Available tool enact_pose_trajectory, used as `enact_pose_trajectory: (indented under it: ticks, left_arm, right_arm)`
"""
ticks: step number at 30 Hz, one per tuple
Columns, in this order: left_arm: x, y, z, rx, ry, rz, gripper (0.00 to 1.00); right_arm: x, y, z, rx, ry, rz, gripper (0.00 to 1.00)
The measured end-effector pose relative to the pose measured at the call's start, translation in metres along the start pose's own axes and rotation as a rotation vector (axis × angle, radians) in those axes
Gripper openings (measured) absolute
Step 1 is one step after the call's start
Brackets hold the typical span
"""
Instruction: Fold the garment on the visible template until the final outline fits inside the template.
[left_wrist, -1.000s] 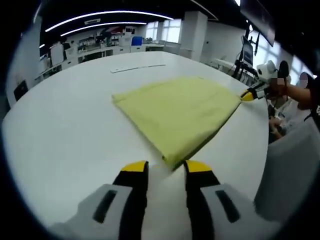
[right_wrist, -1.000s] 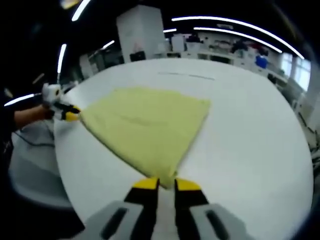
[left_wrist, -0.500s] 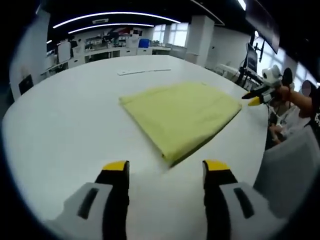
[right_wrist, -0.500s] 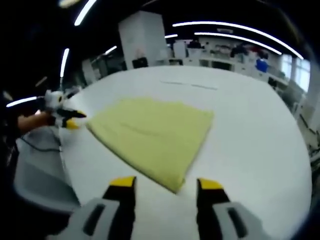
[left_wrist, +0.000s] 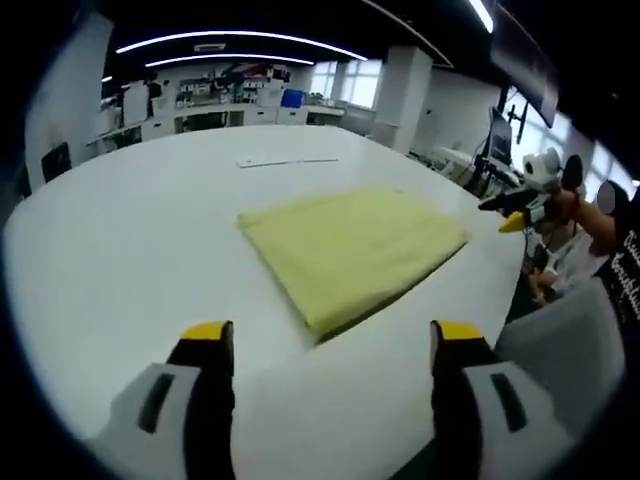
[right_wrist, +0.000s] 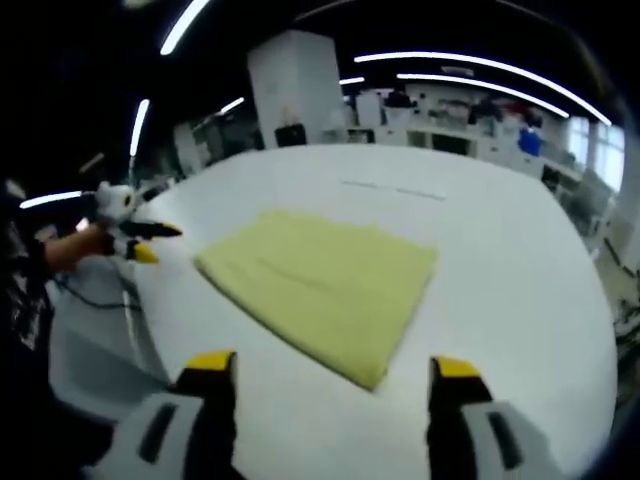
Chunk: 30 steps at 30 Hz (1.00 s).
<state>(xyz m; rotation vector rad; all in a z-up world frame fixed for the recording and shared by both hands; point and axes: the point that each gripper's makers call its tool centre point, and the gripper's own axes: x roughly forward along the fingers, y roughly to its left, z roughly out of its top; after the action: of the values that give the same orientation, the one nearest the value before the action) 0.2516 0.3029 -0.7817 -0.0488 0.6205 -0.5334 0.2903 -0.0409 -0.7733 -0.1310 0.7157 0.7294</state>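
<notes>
Both the left gripper (left_wrist: 332, 342) and right gripper (right_wrist: 335, 372) gape wide, empty; folded yellow garment (left_wrist: 350, 250) lies flat (corner toward each) on the white table (left_wrist: 120, 240).

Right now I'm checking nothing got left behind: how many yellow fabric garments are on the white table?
1. The folded yellow fabric garment lies flat mid-table on the white table, ahead of both open grippers. Layers folded inside it cannot be seen.

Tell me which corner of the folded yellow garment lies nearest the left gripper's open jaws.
The near corner of the yellow garment, pointing toward the left gripper. The other corners lie farther up the white table, one toward the right gripper.
</notes>
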Motion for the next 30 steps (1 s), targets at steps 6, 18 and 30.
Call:
enact_pose_trajectory:
  ticks: [6, 18, 30]
  left_arm:
    - [-0.010, -0.002, 0.004, -0.040, -0.028, 0.023, 0.90]
    - [-0.021, -0.005, 0.000, -0.035, -0.017, 0.058, 0.99]
    - [-0.033, -0.006, -0.001, -0.047, -0.015, 0.084, 0.99]
  right_arm:
    - [-0.007, 0.009, 0.009, -0.002, -0.021, 0.004, 0.89]
    - [-0.018, 0.016, 0.014, -0.017, -0.025, -0.016, 0.99]
    - [-0.024, 0.015, 0.009, -0.022, -0.017, -0.037, 0.99]
